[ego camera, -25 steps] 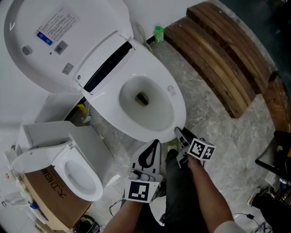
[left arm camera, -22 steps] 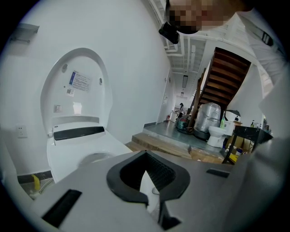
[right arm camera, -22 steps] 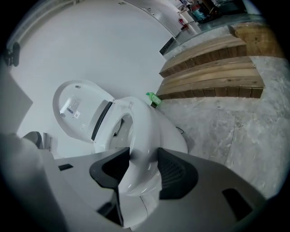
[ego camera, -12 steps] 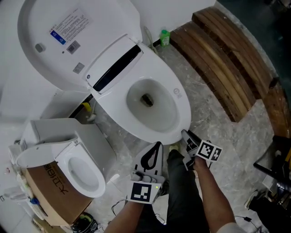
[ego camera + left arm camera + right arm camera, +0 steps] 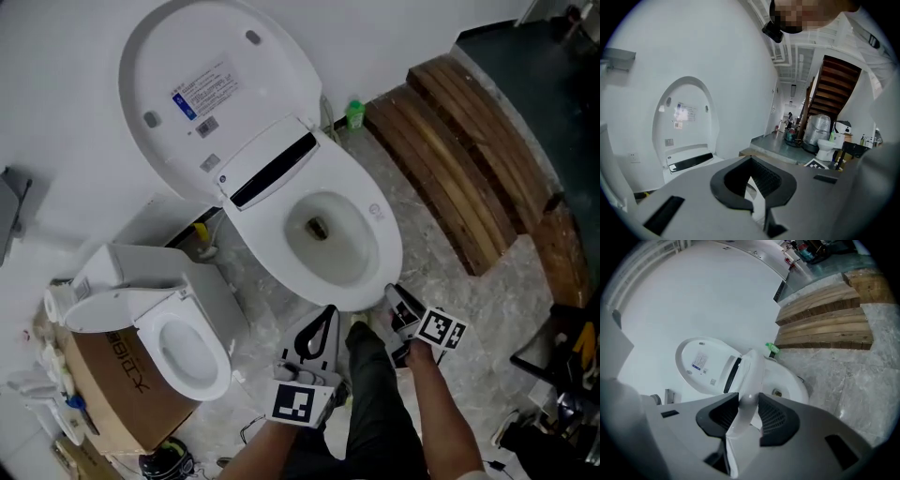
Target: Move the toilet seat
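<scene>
right hand-held gripper (image 5: 748, 414) just closed onto the toilet seat (image 5: 753, 375), left hand-held gripper (image 5: 752, 185) clenched empty, so the slick rim could slip and slam

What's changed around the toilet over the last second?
The right gripper has just been closing its jaws around the front rim of the toilet seat, now gripping it and apparently lifting it. The left gripper stayed shut and empty; the lid stayed up.

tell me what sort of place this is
Probably a toilet store room or showroom, not a working bathroom: a big toilet stands on a bare stone floor, a smaller toilet sits on a cardboard box beside it, and wooden steps run nearby.
</scene>
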Available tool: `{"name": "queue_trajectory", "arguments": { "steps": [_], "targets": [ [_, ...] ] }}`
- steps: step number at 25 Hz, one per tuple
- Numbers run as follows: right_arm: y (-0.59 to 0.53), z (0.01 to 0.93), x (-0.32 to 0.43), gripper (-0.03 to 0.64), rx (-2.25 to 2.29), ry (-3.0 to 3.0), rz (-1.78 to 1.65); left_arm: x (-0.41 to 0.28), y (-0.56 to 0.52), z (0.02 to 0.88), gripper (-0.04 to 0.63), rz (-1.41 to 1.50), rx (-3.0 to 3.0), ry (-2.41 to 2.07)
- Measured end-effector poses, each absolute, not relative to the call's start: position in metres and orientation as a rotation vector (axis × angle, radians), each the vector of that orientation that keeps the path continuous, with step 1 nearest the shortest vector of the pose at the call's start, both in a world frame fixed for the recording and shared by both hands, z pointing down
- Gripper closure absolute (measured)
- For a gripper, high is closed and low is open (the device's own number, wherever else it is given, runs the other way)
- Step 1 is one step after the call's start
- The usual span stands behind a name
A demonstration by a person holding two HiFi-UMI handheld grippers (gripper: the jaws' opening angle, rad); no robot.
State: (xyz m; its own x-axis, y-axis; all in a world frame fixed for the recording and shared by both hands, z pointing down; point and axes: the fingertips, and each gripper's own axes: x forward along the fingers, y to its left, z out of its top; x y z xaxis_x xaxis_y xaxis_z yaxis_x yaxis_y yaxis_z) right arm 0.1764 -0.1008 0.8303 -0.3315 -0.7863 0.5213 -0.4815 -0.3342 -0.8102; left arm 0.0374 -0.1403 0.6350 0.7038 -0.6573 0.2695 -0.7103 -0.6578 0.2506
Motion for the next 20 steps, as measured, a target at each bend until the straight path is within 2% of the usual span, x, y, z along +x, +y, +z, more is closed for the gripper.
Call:
{"name": "queue_trajectory", "arguments": {
  "steps": [10,20],
  "targets": [
    [-0.13,0.73,0.165,0.485,-1.622,1.718,-1.697,-0.002,-0.152,0.536,0.592,0.16,2.594,-1.185],
    [-0.175,0.652,0.148,0.504,-1.55,1.828,-1.648,-0.033,-0.158,0.489,0.592,0.132,2.575,-1.276]
  ]
}}
